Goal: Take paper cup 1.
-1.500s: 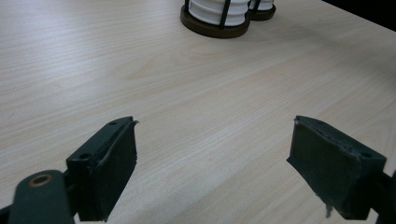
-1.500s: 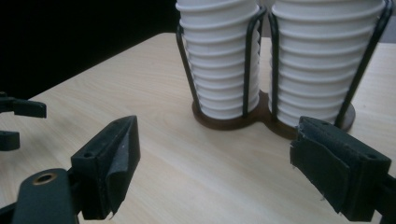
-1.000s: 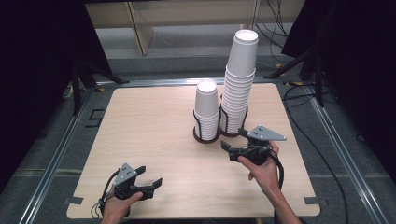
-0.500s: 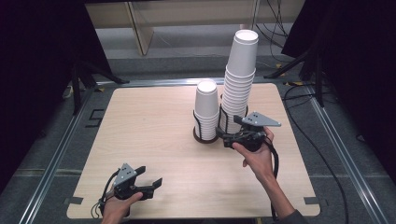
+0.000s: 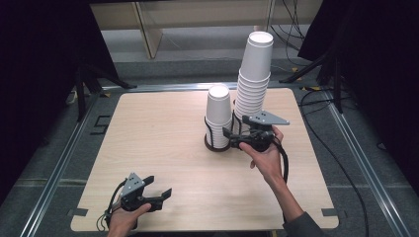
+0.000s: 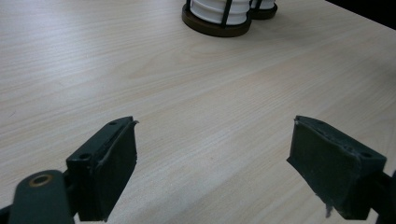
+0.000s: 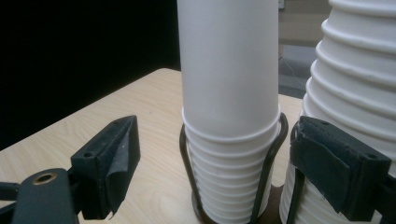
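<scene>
- Pale wood-grain bench (image 5: 163, 148) with rounded corners, set on a grey floor between dark curtains; cables trail at the far right.
- Two white paper-cup stacks stand upright in dark wire holders on round bases, right of the bench's middle: the short stack of white paper cups (image 5: 219, 116) and, just beside it on the right, the tall stack of white paper cups (image 5: 253, 81), which rises well above it.
- Right tongs (image 5: 228, 134): spread, nothing pinched; in the right gripper view the short stack (image 7: 229, 93) stands ahead, centred between the jaws, not touched, while the right jaw sits close against the tall stack (image 7: 359, 84).
- Left tongs (image 5: 160, 189): spread over bare wood near the bench's front edge, well apart from the cups, holding nothing.
- Judged step: the right tongs line up to grip the short stack's top cup.
- Risks: the right jaw could brush the tall stack and sway or topple it; a low grip would catch the wire holder (image 7: 275, 140) or several nested cups at once; a hard squeeze could crush the thin paper wall; lifting a tightly nested cup could drag the holder along, since the left tongs are too far off to steady it.
</scene>
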A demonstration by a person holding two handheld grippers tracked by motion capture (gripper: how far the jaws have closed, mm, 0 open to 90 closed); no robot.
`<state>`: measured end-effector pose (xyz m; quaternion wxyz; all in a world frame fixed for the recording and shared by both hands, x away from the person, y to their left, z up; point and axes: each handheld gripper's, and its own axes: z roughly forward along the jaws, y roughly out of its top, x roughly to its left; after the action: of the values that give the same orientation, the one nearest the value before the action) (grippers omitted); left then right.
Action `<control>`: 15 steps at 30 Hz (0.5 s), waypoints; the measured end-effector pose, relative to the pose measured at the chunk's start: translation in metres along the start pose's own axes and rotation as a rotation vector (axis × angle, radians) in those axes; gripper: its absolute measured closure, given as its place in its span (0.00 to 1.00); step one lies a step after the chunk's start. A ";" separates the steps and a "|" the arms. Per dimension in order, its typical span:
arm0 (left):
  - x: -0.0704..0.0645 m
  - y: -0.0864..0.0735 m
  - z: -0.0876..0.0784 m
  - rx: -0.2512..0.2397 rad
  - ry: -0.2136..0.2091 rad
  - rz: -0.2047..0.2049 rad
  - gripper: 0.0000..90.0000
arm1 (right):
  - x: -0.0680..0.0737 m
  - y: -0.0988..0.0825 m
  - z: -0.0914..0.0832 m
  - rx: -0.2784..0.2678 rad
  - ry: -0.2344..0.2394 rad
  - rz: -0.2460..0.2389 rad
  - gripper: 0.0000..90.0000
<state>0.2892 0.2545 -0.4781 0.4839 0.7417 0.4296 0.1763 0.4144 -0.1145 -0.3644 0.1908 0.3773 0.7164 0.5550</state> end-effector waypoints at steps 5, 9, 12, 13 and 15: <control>0.000 0.000 0.000 -0.002 0.001 -0.003 0.16 | 0.001 0.008 0.007 -0.001 -0.016 0.007 0.17; 0.000 0.000 0.000 -0.004 0.001 -0.002 0.16 | 0.000 0.011 0.012 -0.014 -0.005 0.004 0.17; 0.000 0.000 0.001 -0.008 -0.004 -0.004 0.16 | -0.001 0.016 0.018 -0.020 -0.016 -0.005 0.18; 0.000 0.000 0.001 -0.008 -0.004 -0.004 0.16 | -0.001 0.017 0.019 -0.017 -0.019 -0.002 0.18; 0.000 0.000 0.000 0.000 0.001 0.000 0.16 | -0.002 0.019 0.022 -0.026 -0.024 -0.003 0.18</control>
<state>0.2891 0.2542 -0.4783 0.4837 0.7418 0.4298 0.1765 0.4369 -0.0997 -0.3538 0.2052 0.3804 0.7074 0.5593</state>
